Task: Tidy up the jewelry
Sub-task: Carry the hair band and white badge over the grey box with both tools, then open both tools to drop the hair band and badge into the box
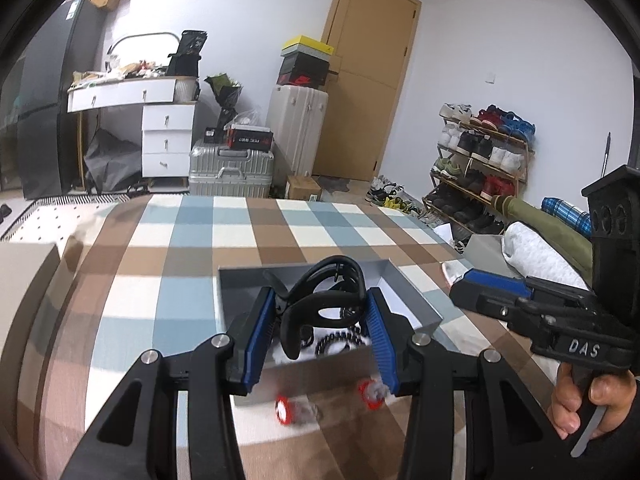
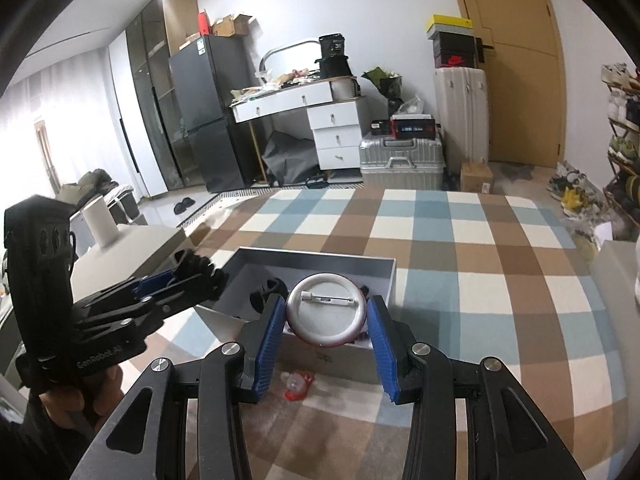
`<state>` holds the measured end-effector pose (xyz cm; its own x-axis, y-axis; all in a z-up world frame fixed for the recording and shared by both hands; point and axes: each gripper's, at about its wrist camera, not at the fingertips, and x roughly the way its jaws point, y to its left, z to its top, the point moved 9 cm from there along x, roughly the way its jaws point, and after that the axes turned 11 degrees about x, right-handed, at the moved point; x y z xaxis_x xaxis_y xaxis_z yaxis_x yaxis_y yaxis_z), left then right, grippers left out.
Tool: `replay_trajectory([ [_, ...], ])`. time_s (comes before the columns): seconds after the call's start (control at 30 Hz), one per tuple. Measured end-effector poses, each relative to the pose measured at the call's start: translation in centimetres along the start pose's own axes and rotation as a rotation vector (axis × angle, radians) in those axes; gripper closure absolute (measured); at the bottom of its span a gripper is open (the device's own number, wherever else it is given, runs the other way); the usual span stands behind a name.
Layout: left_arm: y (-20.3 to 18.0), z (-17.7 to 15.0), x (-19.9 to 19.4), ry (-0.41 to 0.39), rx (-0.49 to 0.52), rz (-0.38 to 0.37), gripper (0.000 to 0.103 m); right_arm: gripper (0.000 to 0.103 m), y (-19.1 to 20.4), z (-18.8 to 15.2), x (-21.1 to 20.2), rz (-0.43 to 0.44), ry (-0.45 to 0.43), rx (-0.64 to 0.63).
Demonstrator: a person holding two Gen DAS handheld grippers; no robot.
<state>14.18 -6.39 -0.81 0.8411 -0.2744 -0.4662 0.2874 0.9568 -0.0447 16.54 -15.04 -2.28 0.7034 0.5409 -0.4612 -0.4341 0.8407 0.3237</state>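
Note:
A grey open box (image 1: 416, 292) sits on the checked bed cover; it also shows in the right wrist view (image 2: 320, 258). My left gripper (image 1: 322, 304) is shut on a black hair claw clip (image 1: 320, 304), held over the box. Black coiled hair ties (image 1: 340, 340) lie inside the box. My right gripper (image 2: 326, 312) is shut on a round white pin badge (image 2: 326, 312), pin side toward the camera, above the box's near edge. Small red-and-clear items (image 1: 285, 410) (image 2: 298, 386) lie on the cover in front of the box.
The checked cover (image 2: 460, 280) spreads wide to the right and far side. A grey block with a white cylinder (image 2: 100, 220) stands left of the bed. Suitcases (image 1: 232, 168), a dresser and a shoe rack (image 1: 480, 168) stand beyond the bed.

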Motion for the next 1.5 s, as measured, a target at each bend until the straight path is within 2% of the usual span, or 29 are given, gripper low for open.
replay_trajectory([
  [0.3, 2.0, -1.2, 1.1, 0.030, -0.050, 0.037, 0.063, 0.062, 0.1, 0.3, 1.6, 0.023, 0.004, 0.034],
  [0.5, 1.8, -1.4, 1.9, 0.057, -0.035, 0.057, 0.063, 0.062, 0.1, 0.2, 2.9, 0.012, -0.002, 0.056],
  [0.77, 1.2, -1.6, 2.0, 0.074, -0.018, 0.047, 0.063, 0.062, 0.4, -0.6, 4.9, 0.021, 0.047, 0.077],
  [1.23, 0.5, -1.7, 2.4, 0.085, 0.006, 0.033, 0.063, 0.059, -0.5, -1.0, 5.5, 0.006, 0.069, 0.120],
  [1.43, 0.4, -1.7, 2.5, 0.087, 0.003, 0.023, 0.063, 0.047, -0.6, -0.9, 4.9, -0.006, 0.052, 0.115],
  [1.5, 0.4, -1.7, 2.5, 0.086, 0.004, 0.020, 0.063, 0.037, -0.6, -0.9, 4.6, -0.002, 0.046, 0.119],
])
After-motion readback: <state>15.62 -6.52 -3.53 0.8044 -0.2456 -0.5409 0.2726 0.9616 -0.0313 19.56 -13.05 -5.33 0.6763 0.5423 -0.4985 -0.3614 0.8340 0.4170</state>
